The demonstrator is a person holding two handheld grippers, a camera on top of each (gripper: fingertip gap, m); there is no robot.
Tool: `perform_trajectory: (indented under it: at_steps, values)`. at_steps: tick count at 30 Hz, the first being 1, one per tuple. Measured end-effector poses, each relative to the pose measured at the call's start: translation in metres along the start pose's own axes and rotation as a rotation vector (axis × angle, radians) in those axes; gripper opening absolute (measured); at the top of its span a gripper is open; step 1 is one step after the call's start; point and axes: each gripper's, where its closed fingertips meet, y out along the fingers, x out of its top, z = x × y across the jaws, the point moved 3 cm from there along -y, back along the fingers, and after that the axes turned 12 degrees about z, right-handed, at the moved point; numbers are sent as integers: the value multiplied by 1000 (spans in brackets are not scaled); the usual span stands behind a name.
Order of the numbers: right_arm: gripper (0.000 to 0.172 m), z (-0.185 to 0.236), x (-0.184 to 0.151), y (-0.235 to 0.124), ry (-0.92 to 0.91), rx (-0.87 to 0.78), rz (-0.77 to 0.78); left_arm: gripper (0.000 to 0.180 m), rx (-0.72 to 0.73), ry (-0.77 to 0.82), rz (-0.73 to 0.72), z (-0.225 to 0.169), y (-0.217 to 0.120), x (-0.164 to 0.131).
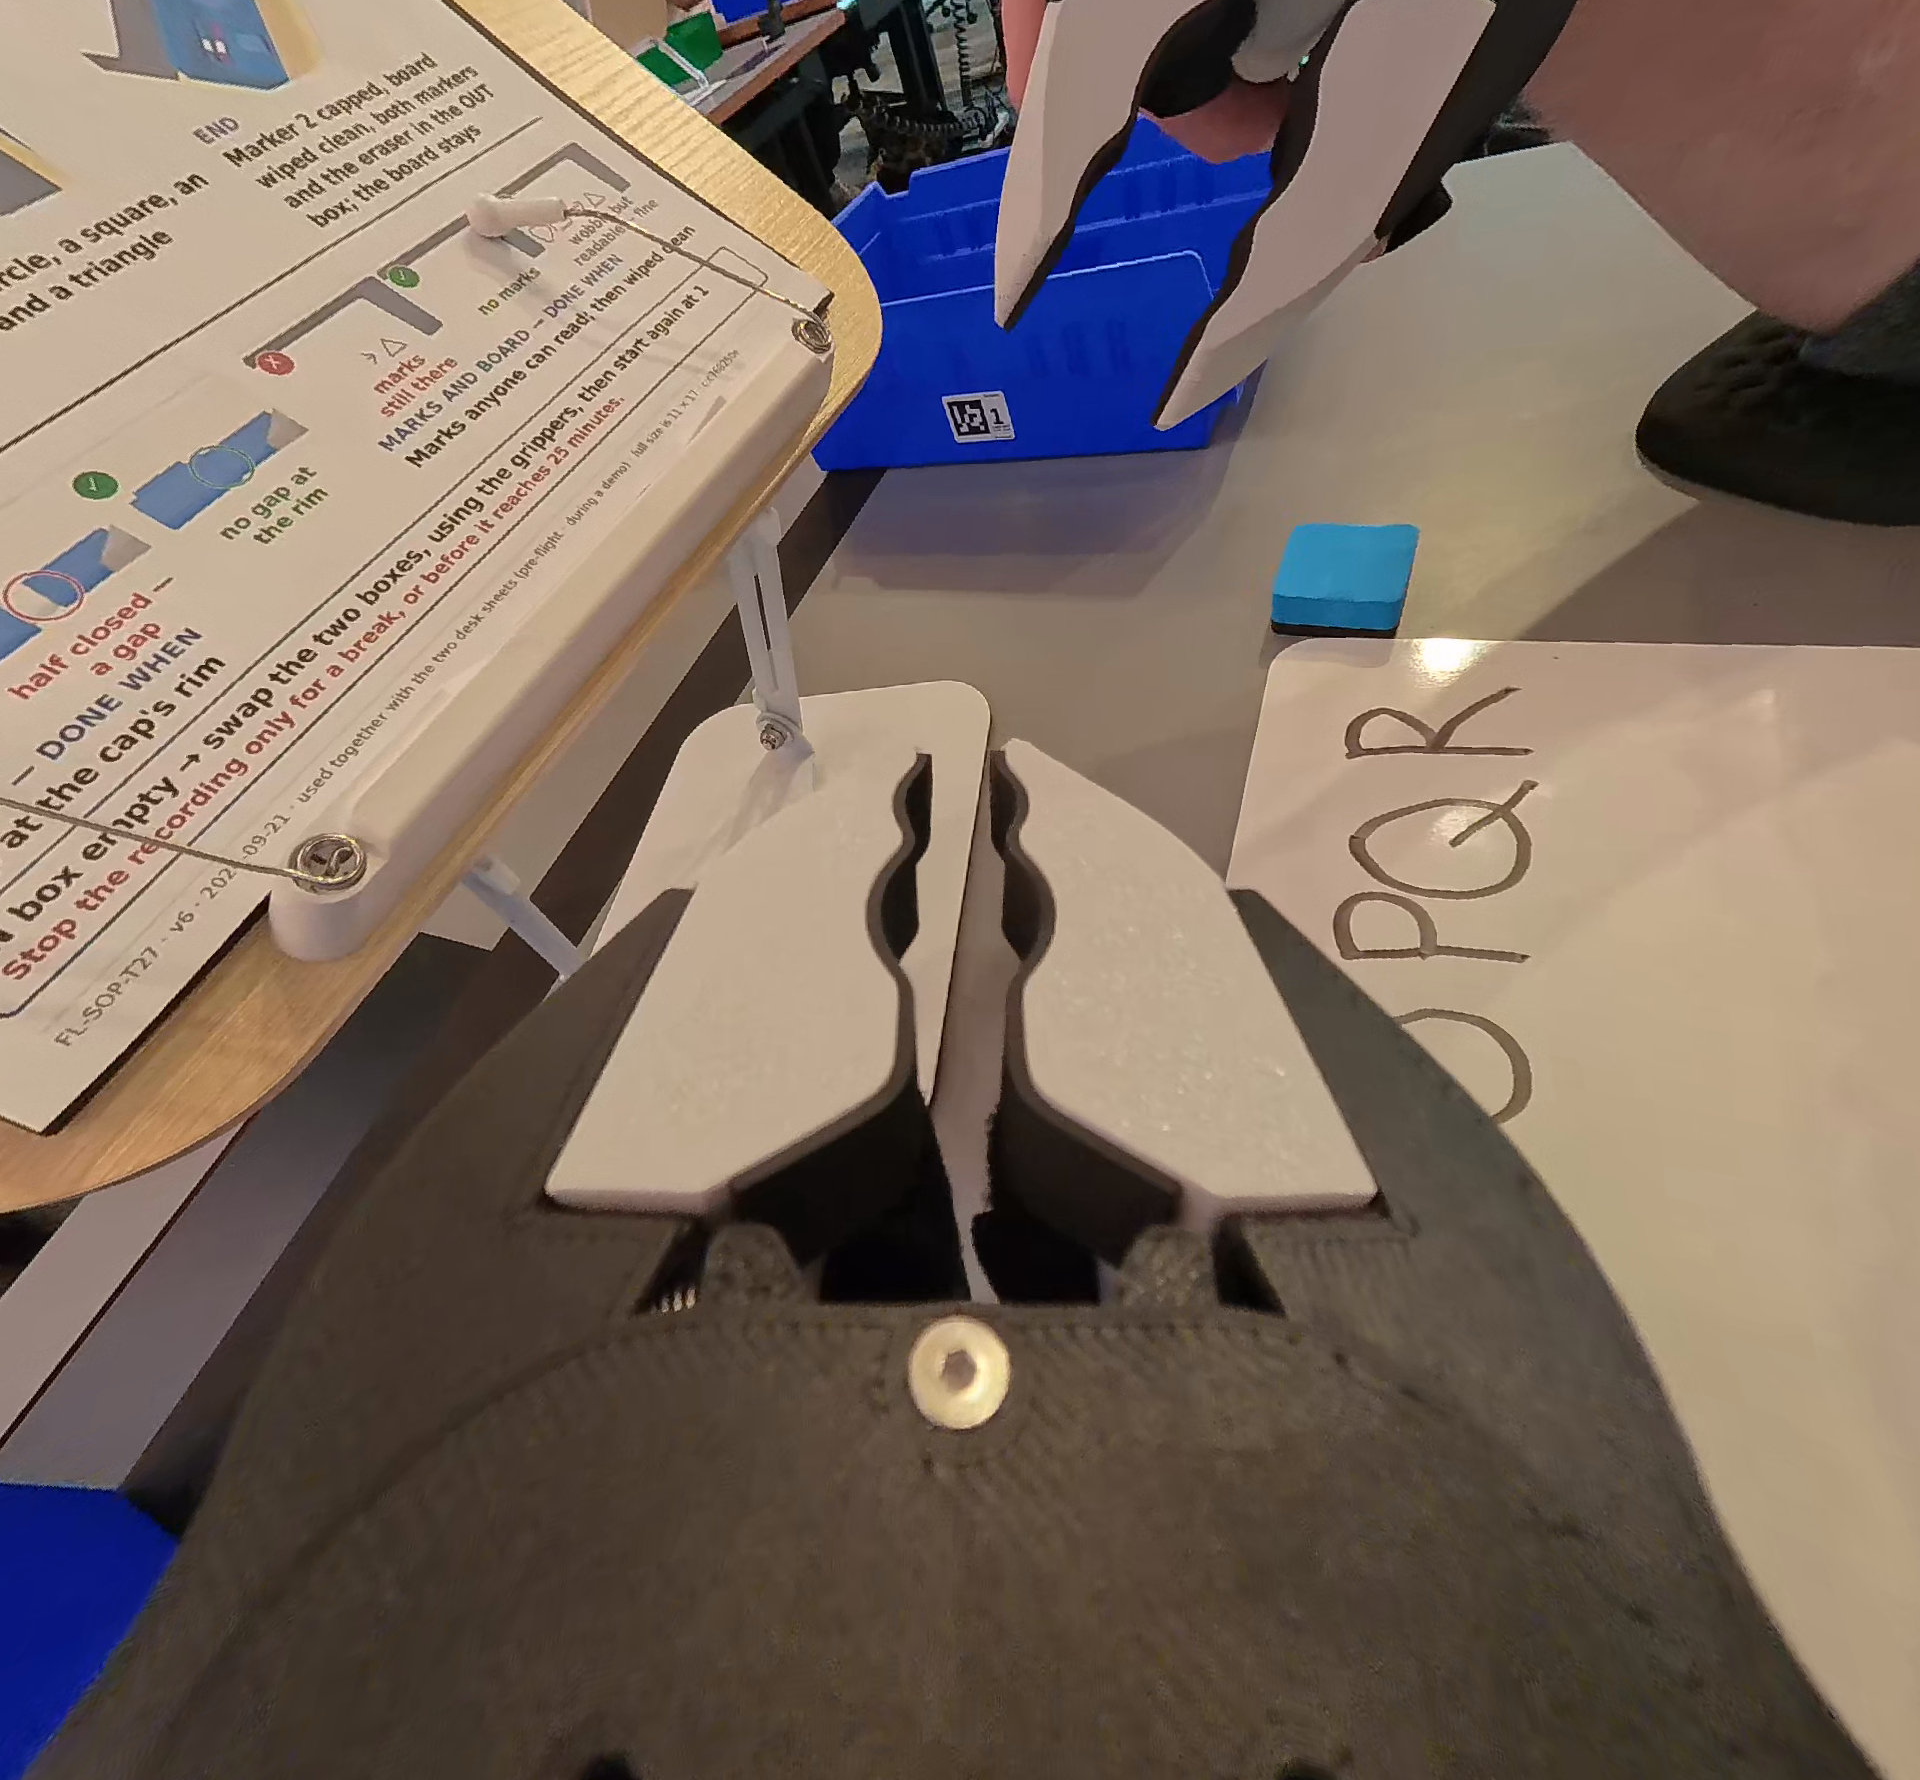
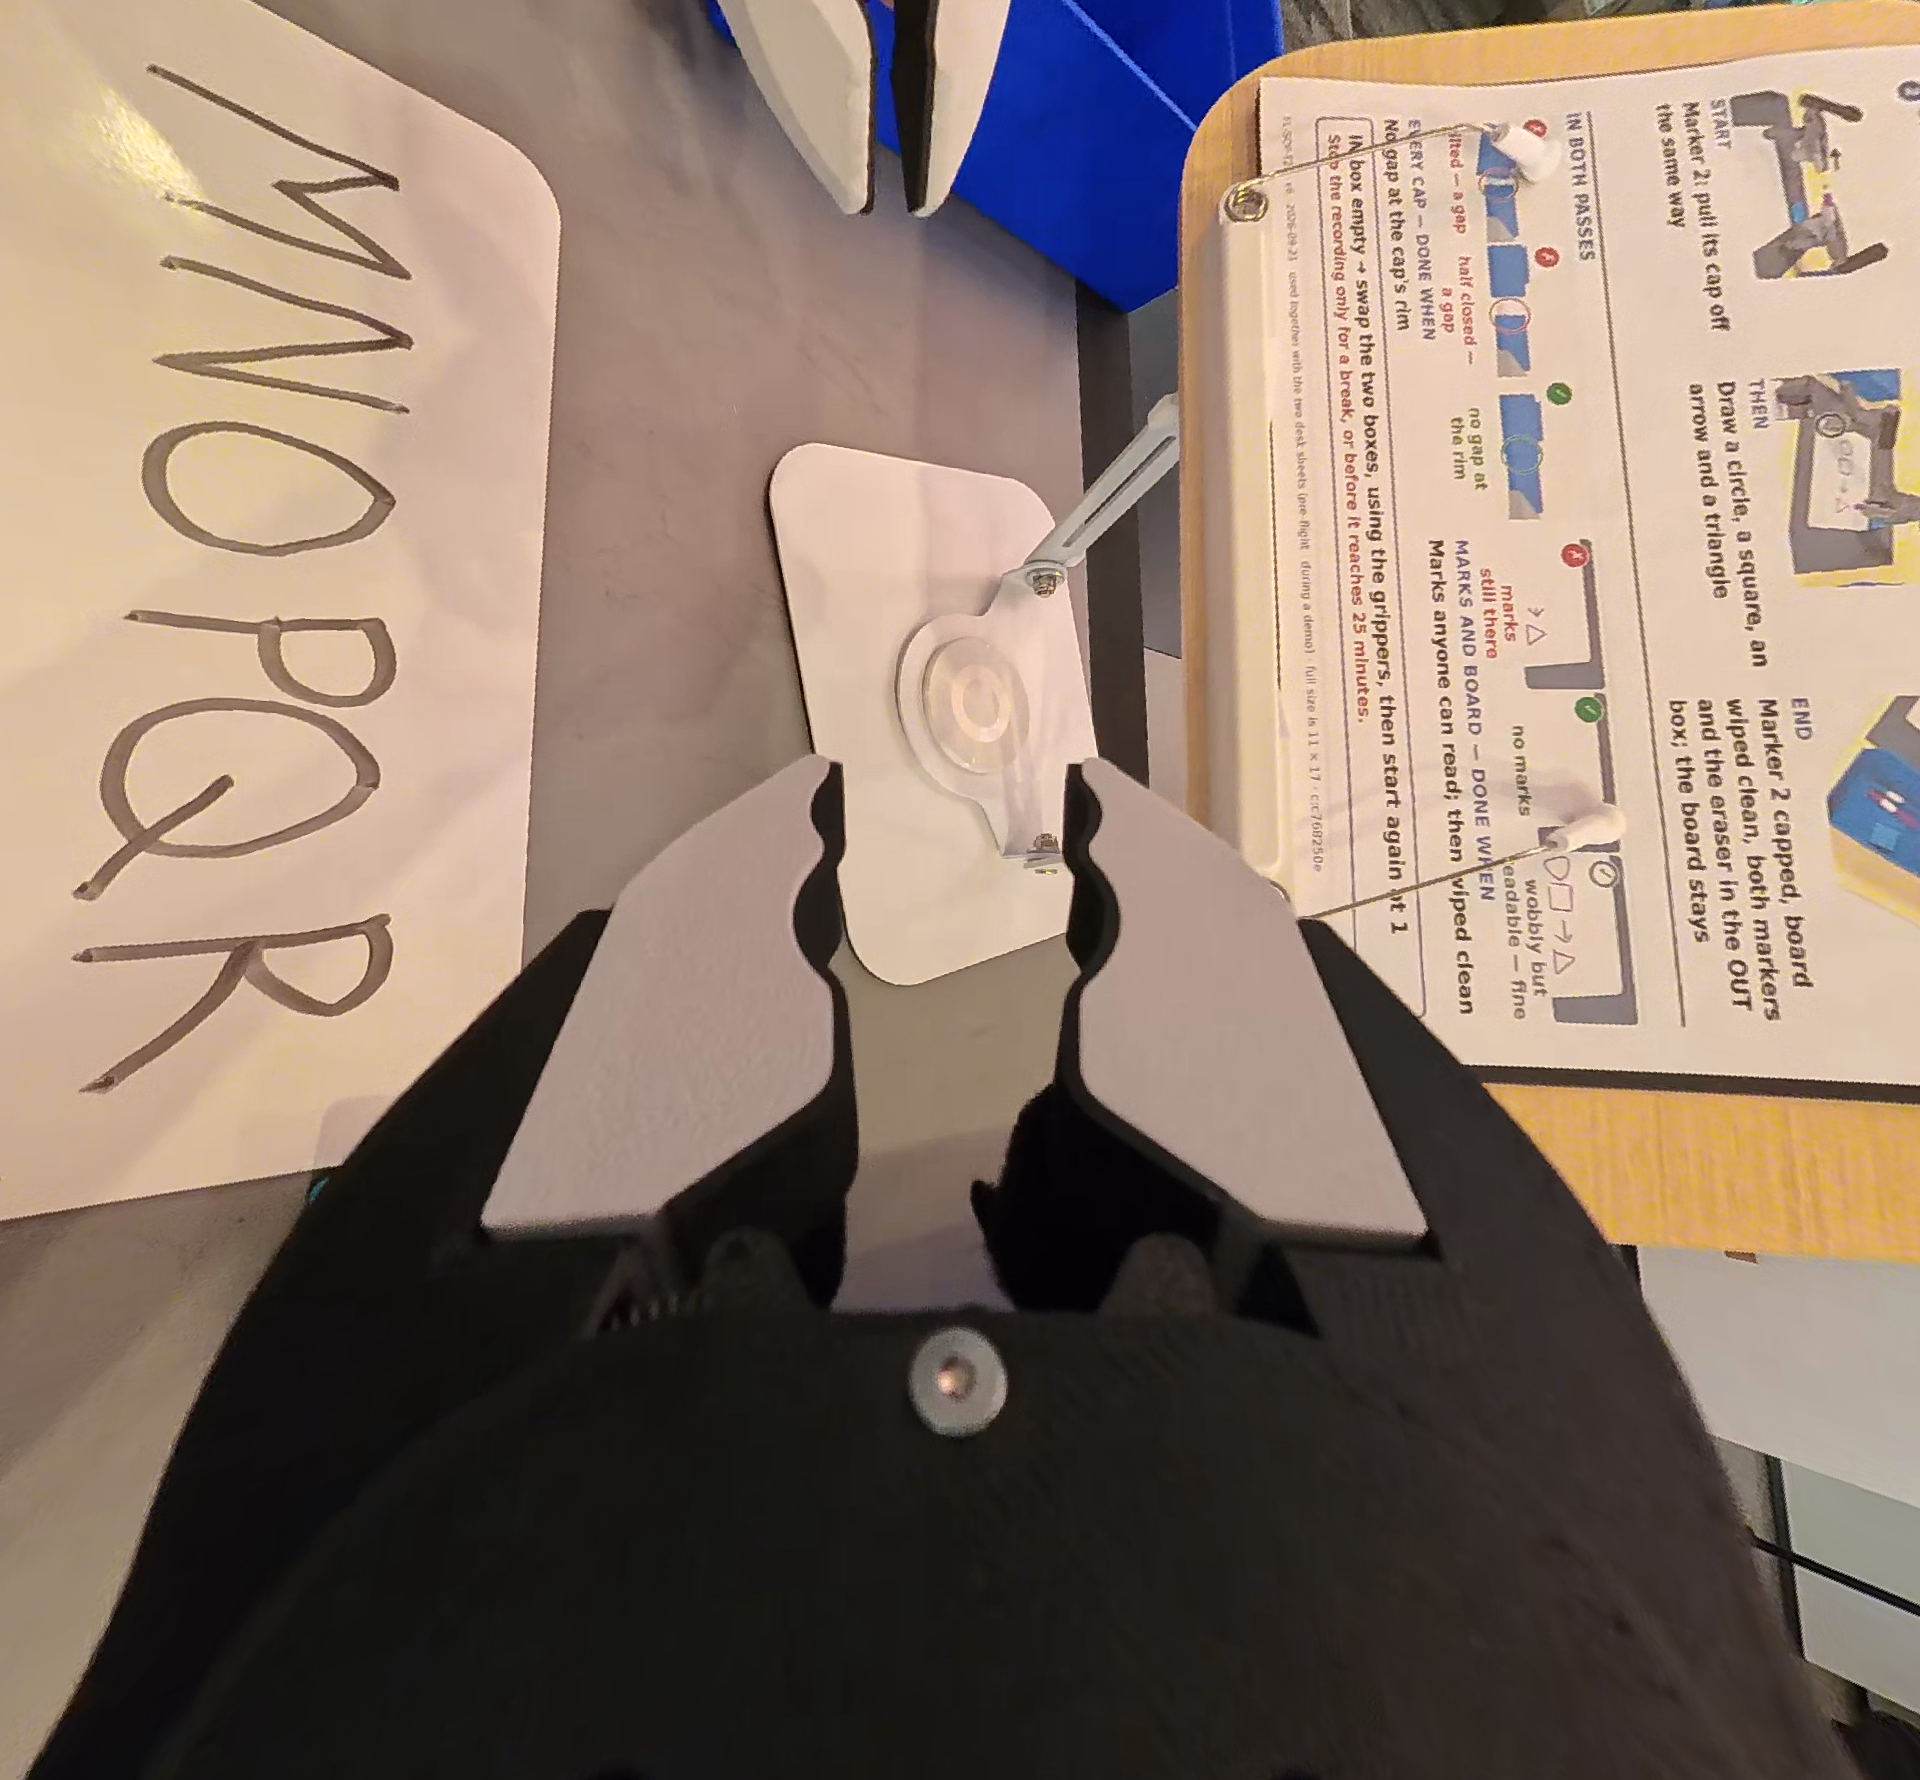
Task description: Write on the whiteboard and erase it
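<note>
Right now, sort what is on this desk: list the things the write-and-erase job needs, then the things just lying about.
For the job:
- whiteboard, with marker writing on it
- blue eraser, on the table beside the board's corner
- left gripper, nearly shut, empty
- right gripper, open, empty

Lying about:
- instruction sheet stand
- the stand's white base plate
- blue bin

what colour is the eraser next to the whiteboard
Bright blue on top with a thin black base; the eraser shows best in the left wrist view, beside the whiteboard.
</note>
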Motion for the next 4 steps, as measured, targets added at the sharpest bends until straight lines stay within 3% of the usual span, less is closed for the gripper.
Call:
perform_trajectory:
  at_steps: [1,4]
  values:
    - [41,0,0,0,1,1,-1,11,-1,-1,0,0,0,0]
    - [41,1,-1,1,1,6,0,13,-4,-3,2,0,1,-1]
